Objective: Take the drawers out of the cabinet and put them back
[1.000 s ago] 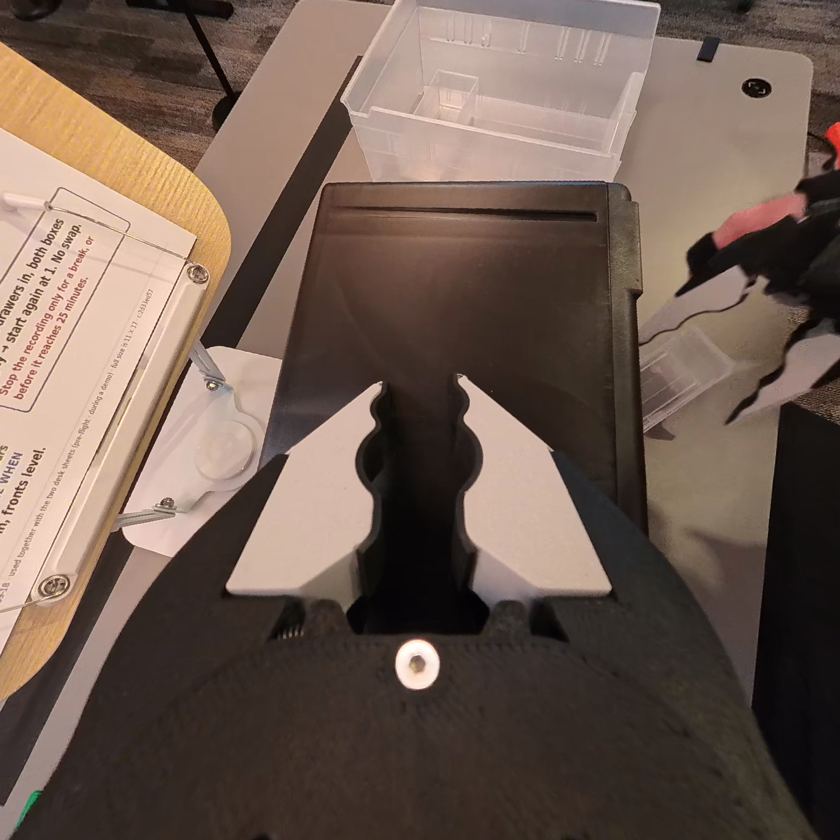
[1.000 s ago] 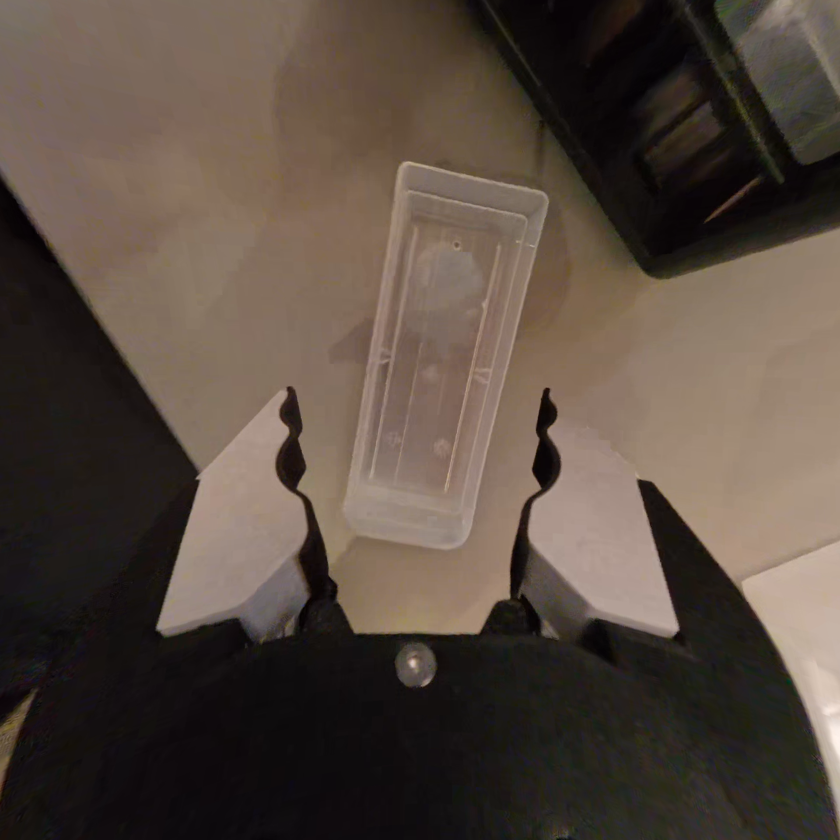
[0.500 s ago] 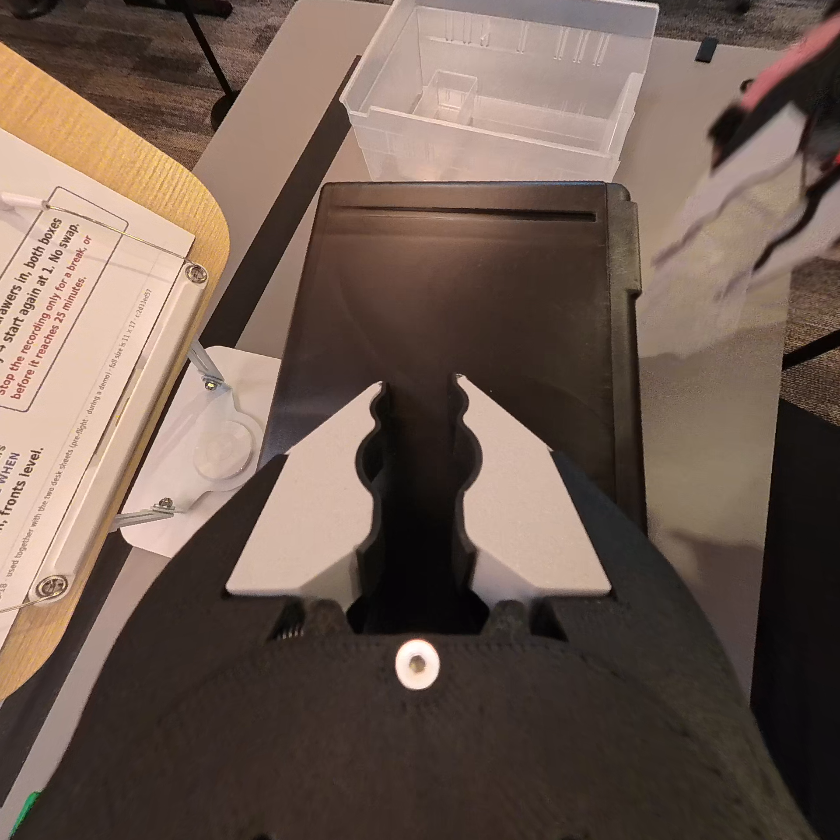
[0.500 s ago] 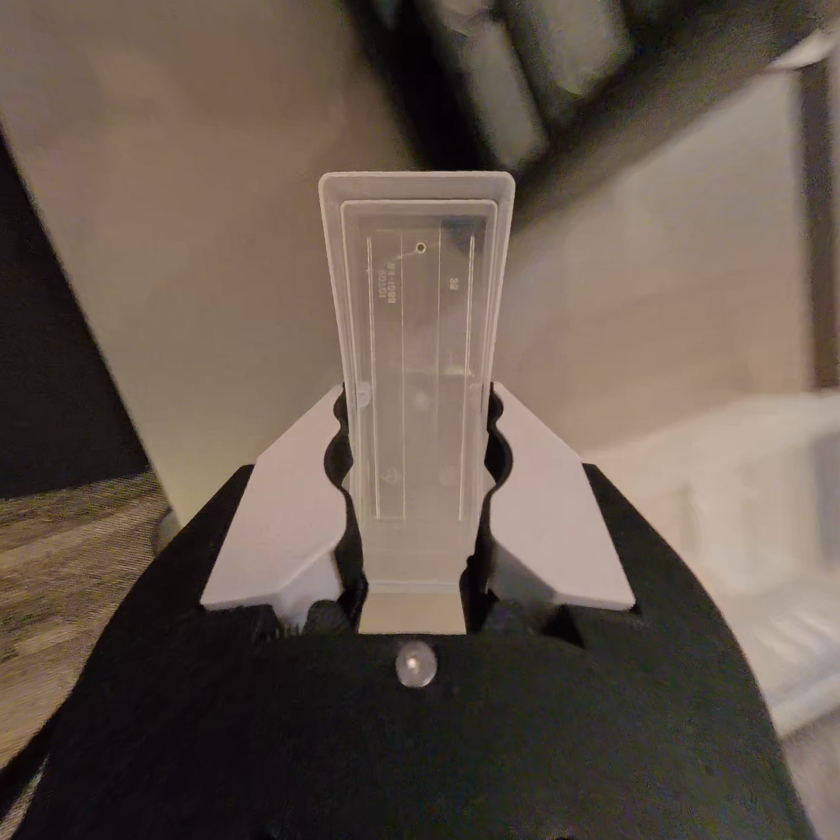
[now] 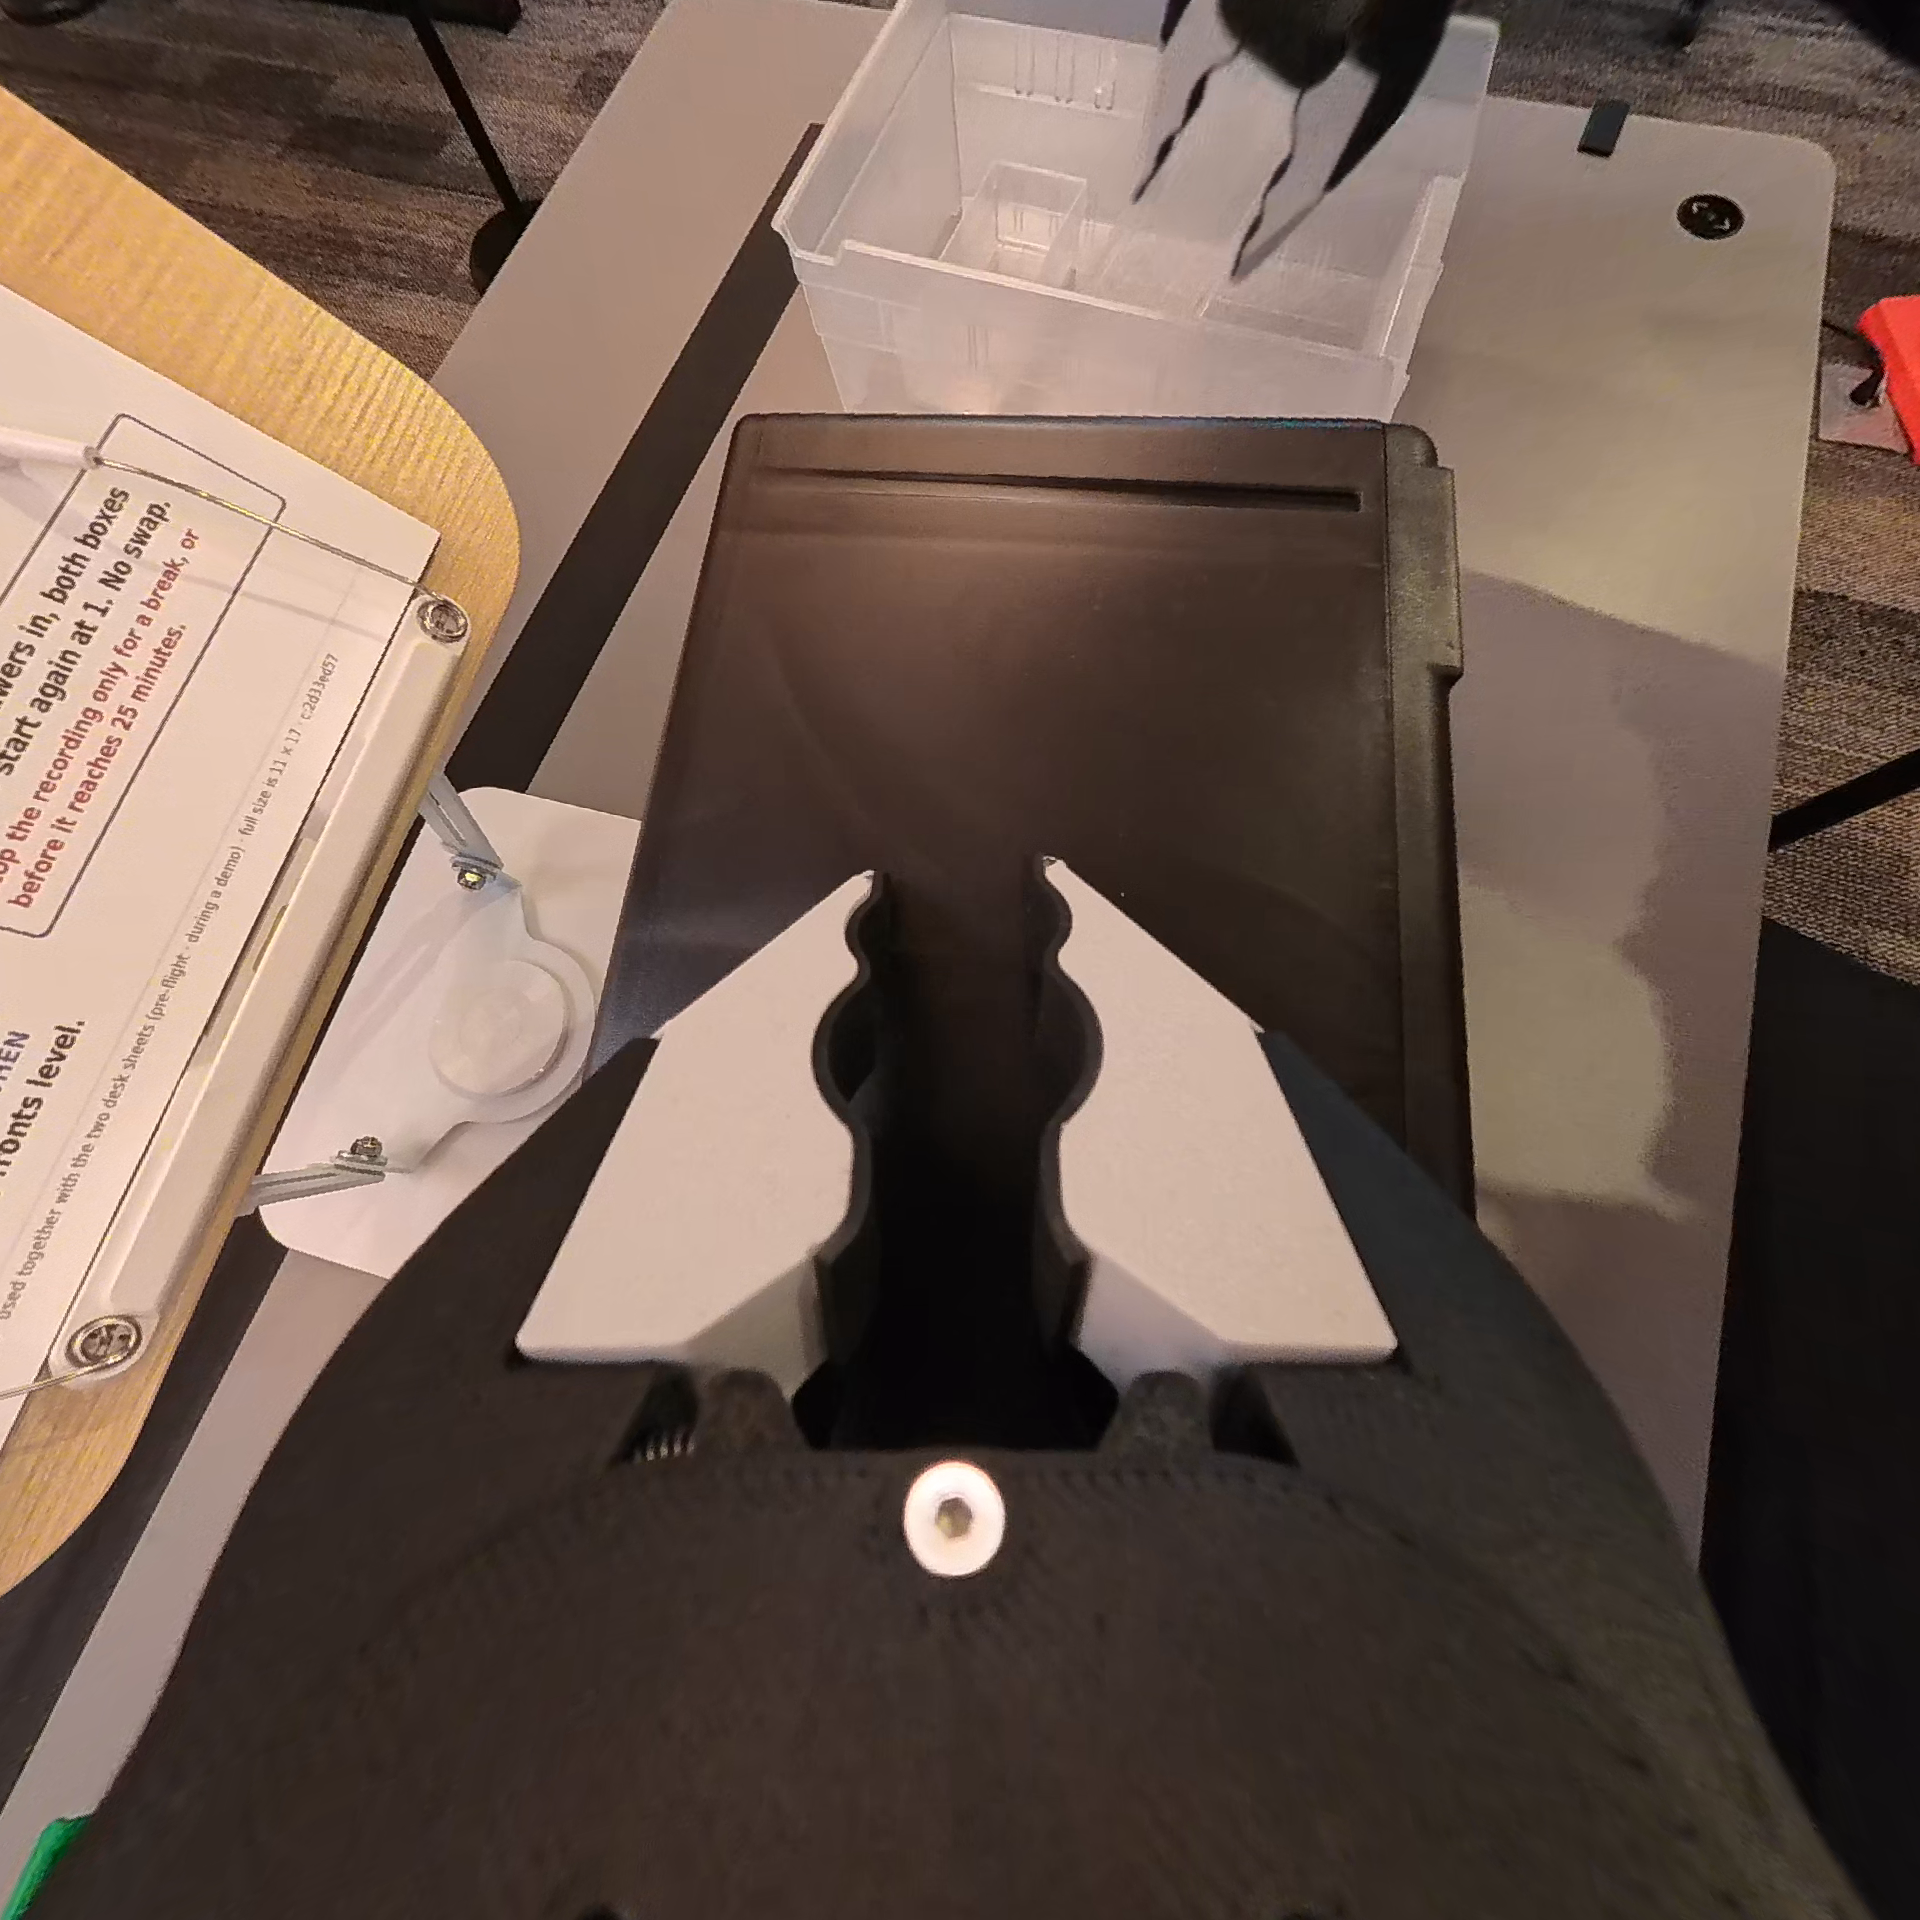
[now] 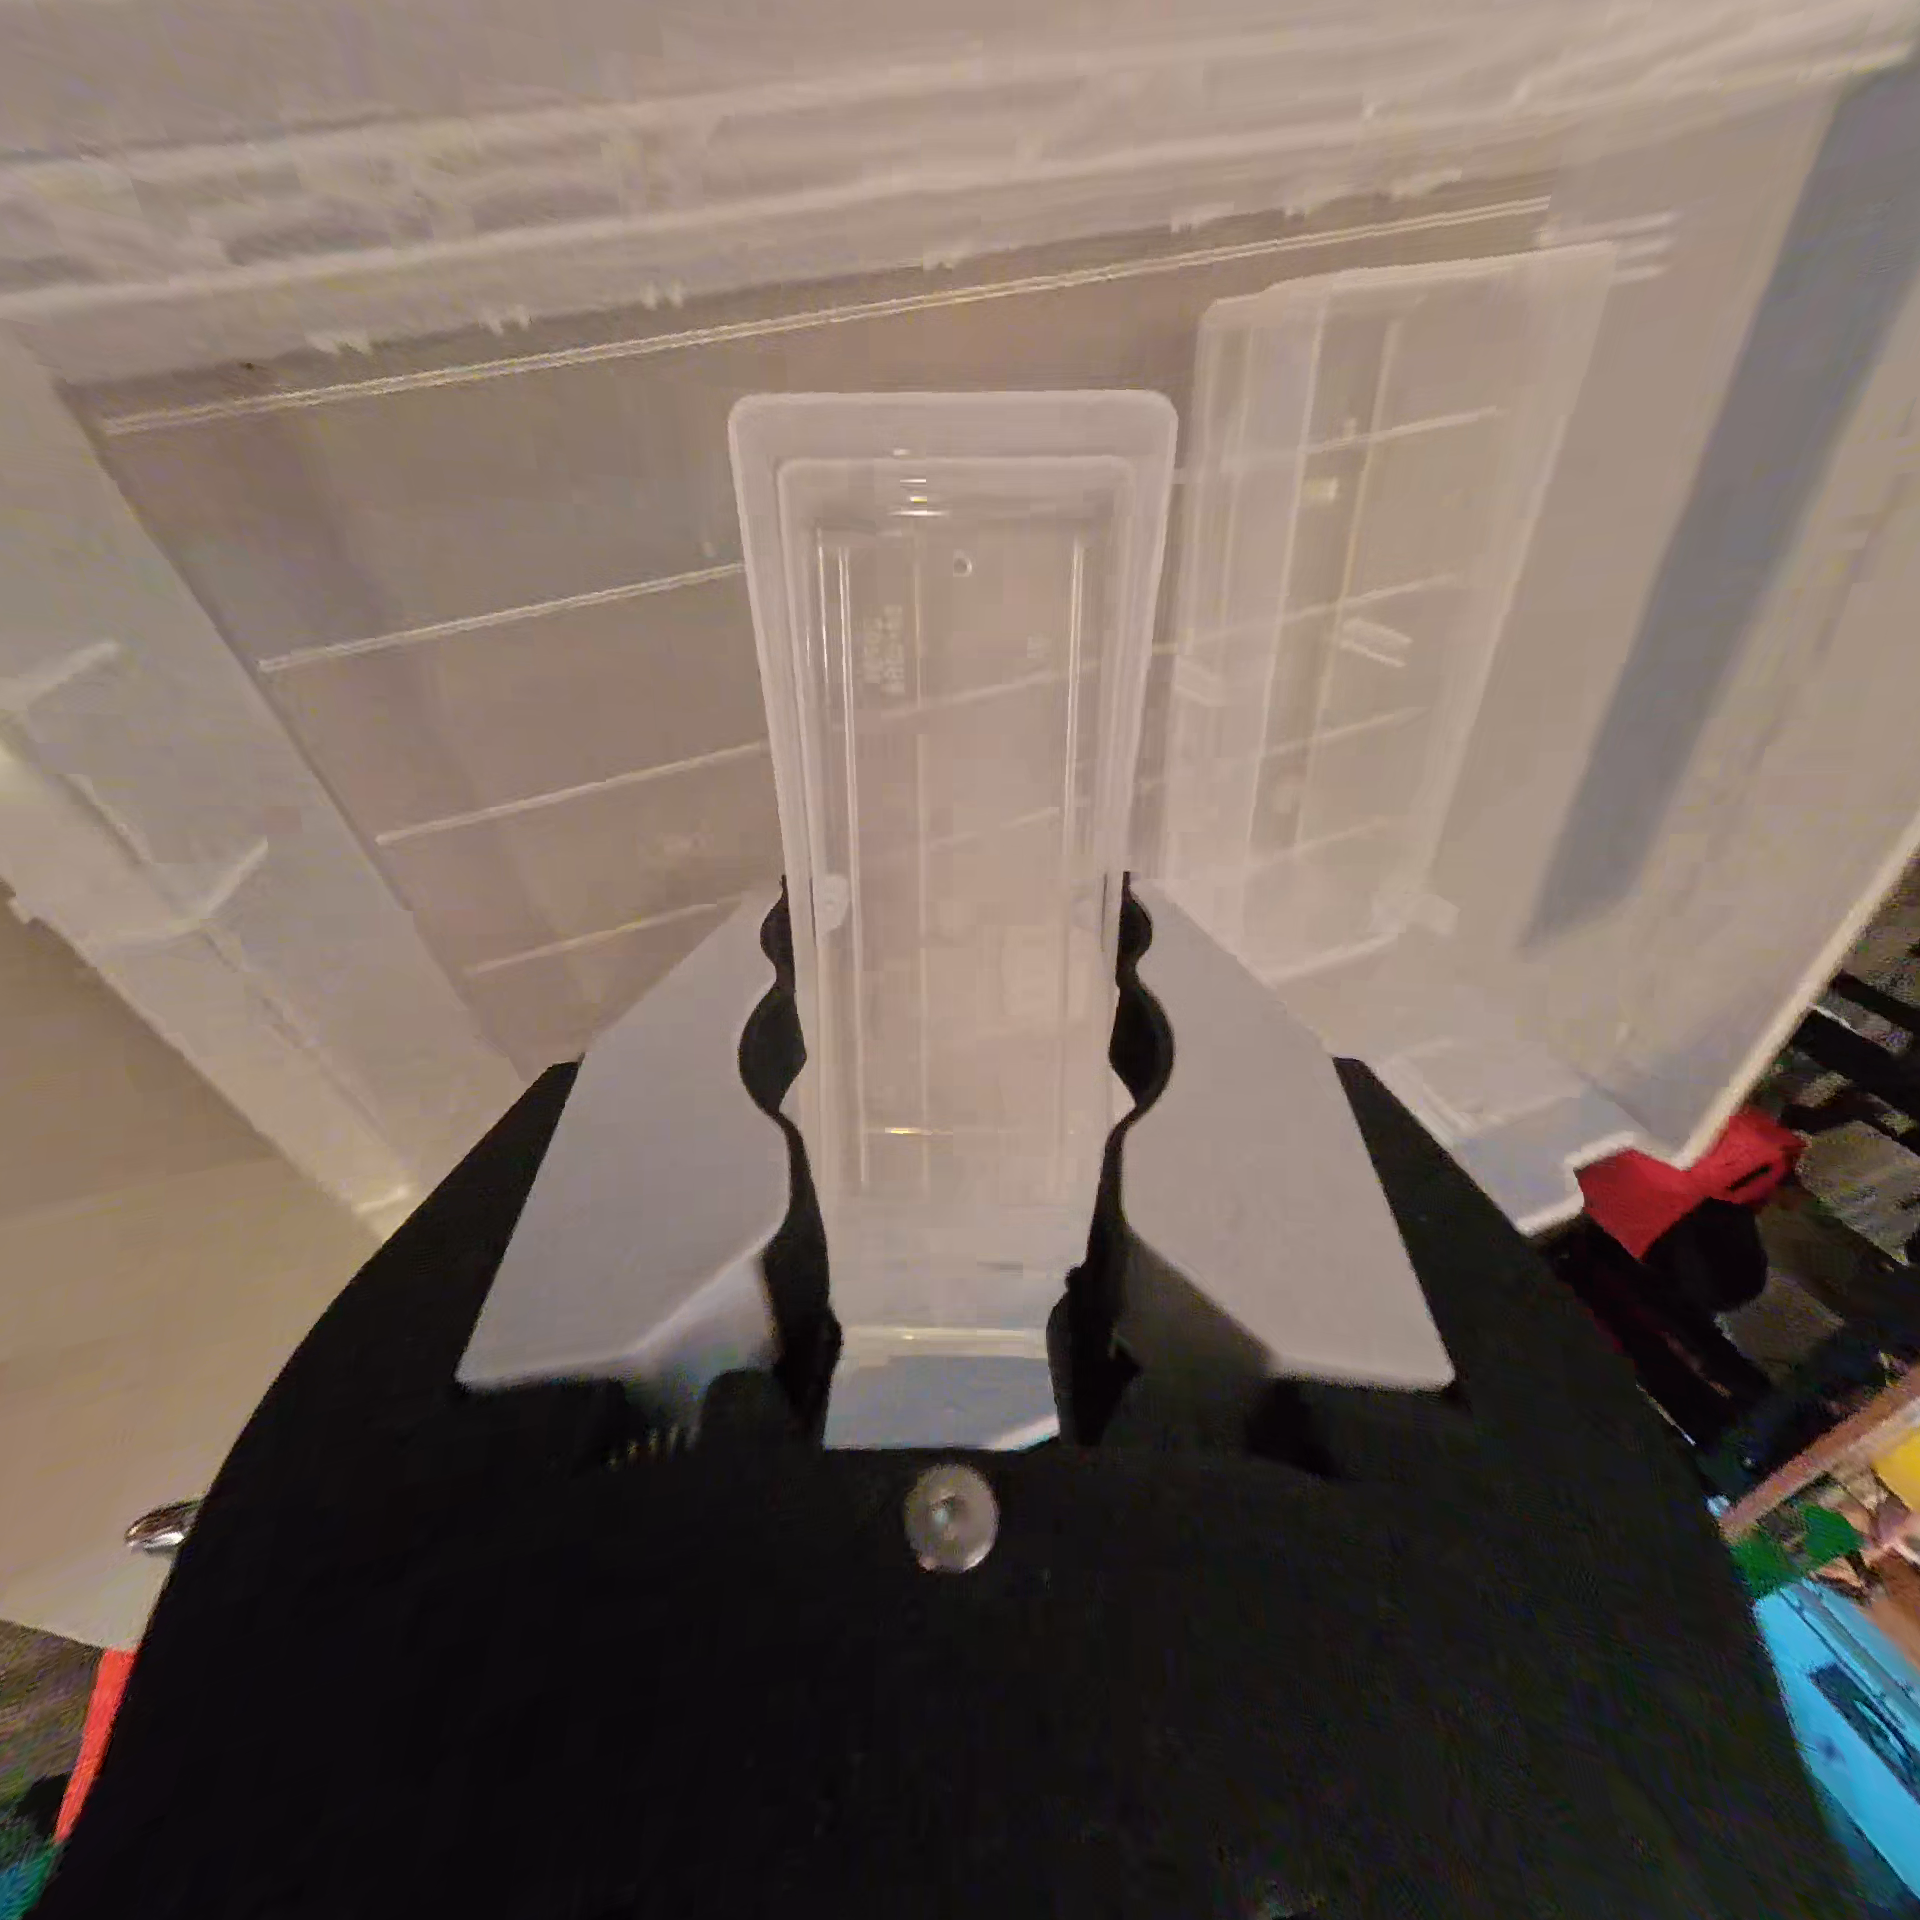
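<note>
the cabinet (image 5: 1039,665) under the left gripper (image 5: 961,883) is black plastic with a dull sheen. the small drawer (image 6: 951,790) between the right gripper (image 6: 951,894) fingers is clear, smooth plastic, like the big bin (image 5: 1039,281) beyond. matt grey table (image 5: 1621,520); wood-grain board (image 5: 343,416) with paper to the left.

Left gripper (image 5: 961,883): rough matte black body, two pale grey wedge-shaped fingers (image 5: 717,1174) with wavy black inner edges, one silver screw (image 5: 953,1521) at centre. Right gripper (image 6: 956,894) matches it, with its own screw (image 6: 951,1521).

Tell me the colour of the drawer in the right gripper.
Clear, colourless plastic drawer; best seen in the right wrist view.
</note>
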Available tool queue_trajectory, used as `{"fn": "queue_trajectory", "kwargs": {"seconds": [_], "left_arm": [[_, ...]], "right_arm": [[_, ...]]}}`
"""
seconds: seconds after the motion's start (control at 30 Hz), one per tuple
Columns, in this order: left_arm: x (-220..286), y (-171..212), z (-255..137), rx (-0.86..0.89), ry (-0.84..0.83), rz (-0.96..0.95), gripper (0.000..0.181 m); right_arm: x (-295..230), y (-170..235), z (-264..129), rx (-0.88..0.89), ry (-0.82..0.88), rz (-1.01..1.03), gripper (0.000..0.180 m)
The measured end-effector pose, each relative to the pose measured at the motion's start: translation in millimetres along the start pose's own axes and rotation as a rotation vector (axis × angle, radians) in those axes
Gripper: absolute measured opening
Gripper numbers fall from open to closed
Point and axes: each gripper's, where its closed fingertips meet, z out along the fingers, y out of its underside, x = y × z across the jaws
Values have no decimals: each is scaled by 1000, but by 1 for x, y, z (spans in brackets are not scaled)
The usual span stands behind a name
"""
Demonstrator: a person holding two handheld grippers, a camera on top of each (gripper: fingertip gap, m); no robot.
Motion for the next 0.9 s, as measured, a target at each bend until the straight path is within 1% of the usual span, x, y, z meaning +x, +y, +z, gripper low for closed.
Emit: {"fn": "queue_trajectory", "kwargs": {"seconds": [0.13, 0.23, 0.33, 0.4, 0.43, 0.5, 0.53, 0.57, 0.63, 0.67, 0.73, 0.8, 0.87, 0.9], "left_arm": [[0, 0, 0, 0, 1, -1, 25], [0, 0, 0, 0, 1, -1, 25], [0, 0, 0, 0, 0, -1, 25], [0, 0, 0, 0, 0, -1, 25], [0, 0, 0, 0, 0, -1, 25], [0, 0, 0, 1, -1, 1, 25], [0, 0, 0, 1, -1, 1, 25], [0, 0, 0, 1, -1, 1, 25], [0, 0, 0, 1, -1, 1, 25], [0, 0, 0, 1, -1, 1, 25], [0, 0, 0, 1, -1, 1, 25], [0, 0, 0, 1, -2, 2, 25], [0, 0, 0, 1, -2, 2, 25], [0, 0, 0, 1, -1, 1, 25]], "right_arm": [[5, -10, 33, -26, -15, -40, 59], [17, -16, 44, -47, 41, -57, 62], [38, -14, 44, -90, 136, -49, 83], [45, -13, 41, -104, 180, -51, 90], [47, -12, 37, -106, 188, -37, 91], [53, -10, 20, -102, 242, -3, 87], [55, -12, 6, -81, 276, 32, 82], [56, -17, -13, -43, 321, 63, 73], [51, -34, -59, 53, 429, 81, 65], [42, -48, -83, 111, 473, 74, 55], [10, -88, -128, 256, 545, 11, 42], [-39, -141, -159, 411, 569, -89, 31], [-96, -199, -168, 526, 534, -203, 20], [-121, -224, -165, 556, 527, -258, 6]]}}
